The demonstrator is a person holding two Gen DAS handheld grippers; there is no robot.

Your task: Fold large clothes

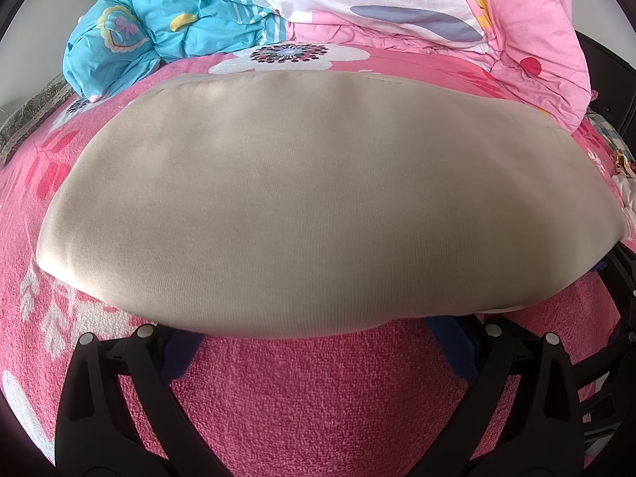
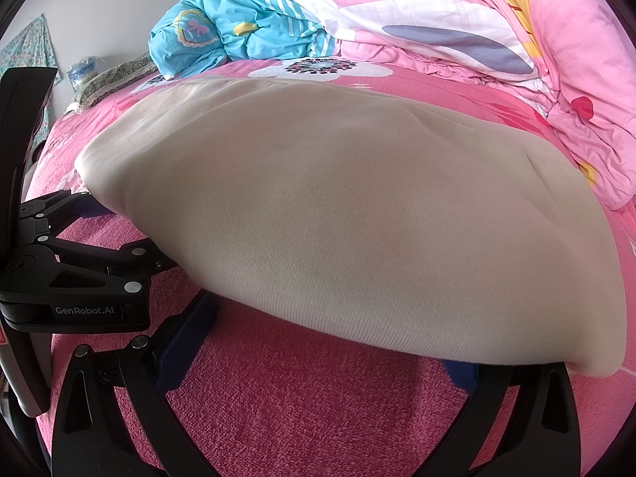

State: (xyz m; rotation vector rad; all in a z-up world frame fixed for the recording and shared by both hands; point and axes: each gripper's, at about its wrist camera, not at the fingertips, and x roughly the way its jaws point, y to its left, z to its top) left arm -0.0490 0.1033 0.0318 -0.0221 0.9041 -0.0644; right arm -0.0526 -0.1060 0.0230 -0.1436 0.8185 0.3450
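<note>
A cream folded garment (image 1: pixel 302 198) (image 2: pixel 338 214) lies flat on the pink bedspread (image 1: pixel 318 397). My left gripper (image 1: pixel 318 338) stands open at its near edge. Its blue pads (image 1: pixel 187 353) are spread wide, with their tips hidden under the cloth's hem. My right gripper (image 2: pixel 326 357) is also open at the near edge, further right, and its blue pads (image 2: pixel 187 338) reach under the hem too. In the right wrist view the left gripper (image 2: pixel 119 234) shows at the garment's left corner. In the left wrist view part of the right gripper (image 1: pixel 620 278) shows at the far right.
A bundled blue quilt (image 1: pixel 159 35) (image 2: pixel 238 35) and a bulky pink-and-white duvet (image 1: pixel 497 20) (image 2: pixel 516 31) lie beyond the garment. A white wall (image 2: pixel 99 0) stands behind on the left. The pink bedspread (image 2: pixel 318 417) shows bare between my fingers.
</note>
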